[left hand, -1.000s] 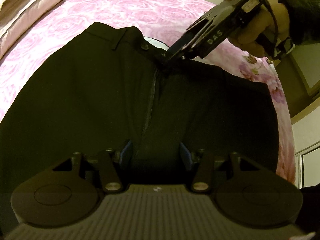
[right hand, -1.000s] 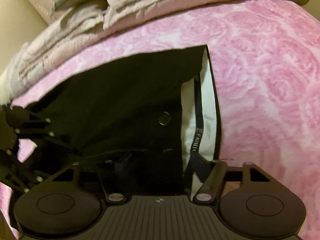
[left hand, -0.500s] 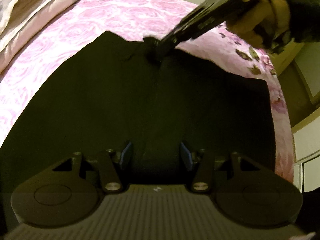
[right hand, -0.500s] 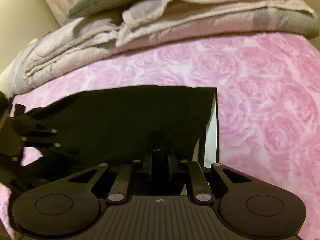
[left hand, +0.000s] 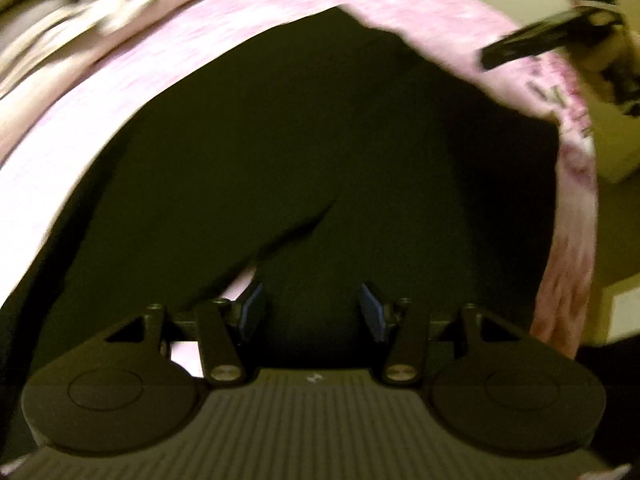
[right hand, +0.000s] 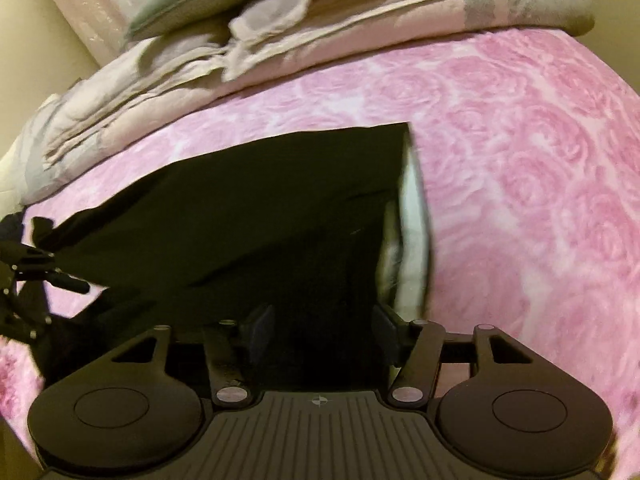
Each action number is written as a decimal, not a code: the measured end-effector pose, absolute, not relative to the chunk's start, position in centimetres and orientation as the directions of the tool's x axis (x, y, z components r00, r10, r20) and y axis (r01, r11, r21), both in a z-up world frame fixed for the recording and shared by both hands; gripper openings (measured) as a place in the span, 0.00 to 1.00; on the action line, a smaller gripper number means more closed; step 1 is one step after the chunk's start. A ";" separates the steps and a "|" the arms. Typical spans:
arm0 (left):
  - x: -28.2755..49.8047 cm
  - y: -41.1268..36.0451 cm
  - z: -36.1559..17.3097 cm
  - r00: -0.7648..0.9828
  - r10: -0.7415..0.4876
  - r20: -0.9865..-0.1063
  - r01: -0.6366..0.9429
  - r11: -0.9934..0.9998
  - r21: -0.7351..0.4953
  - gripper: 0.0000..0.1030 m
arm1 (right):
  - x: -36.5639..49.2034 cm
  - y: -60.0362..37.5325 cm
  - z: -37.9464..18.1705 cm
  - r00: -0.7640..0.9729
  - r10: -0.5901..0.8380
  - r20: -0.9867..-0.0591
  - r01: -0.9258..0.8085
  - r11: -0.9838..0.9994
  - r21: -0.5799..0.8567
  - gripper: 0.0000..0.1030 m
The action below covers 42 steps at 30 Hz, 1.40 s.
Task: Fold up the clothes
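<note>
While no writing reads | both tools (left hand: 311,308) (right hand: 322,330) agape | black trousers (right hand: 248,208) beneath

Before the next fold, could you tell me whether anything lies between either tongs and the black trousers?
Nothing visible does. The black trousers lie directly before both open tongs, left and right, on the pink bedspread.

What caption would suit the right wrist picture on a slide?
Open right gripper over black trousers on a pink rose-patterned bedspread, folded blankets behind.
</note>
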<state>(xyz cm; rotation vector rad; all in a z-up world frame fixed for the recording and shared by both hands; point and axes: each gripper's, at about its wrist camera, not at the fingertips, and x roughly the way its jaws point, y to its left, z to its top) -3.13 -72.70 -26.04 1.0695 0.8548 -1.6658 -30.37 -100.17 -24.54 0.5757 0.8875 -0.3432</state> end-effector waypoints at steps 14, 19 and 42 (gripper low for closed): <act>17.6 -51.6 -25.5 0.181 -0.325 -0.928 0.888 -0.352 0.296 0.53 | -16.5 -73.0 -23.6 0.581 0.180 -0.794 0.200 0.914 0.353 0.57; 24.3 -50.2 -29.2 0.258 -0.362 -0.896 0.729 -0.535 0.426 0.53 | -13.0 -64.8 -26.3 0.486 0.125 -0.865 0.231 0.936 0.265 0.57; 28.9 -46.7 -29.8 0.108 -0.367 -0.924 0.605 -0.713 0.354 0.42 | -13.9 -58.6 -29.2 0.348 -0.096 -0.933 0.223 0.975 -0.017 0.95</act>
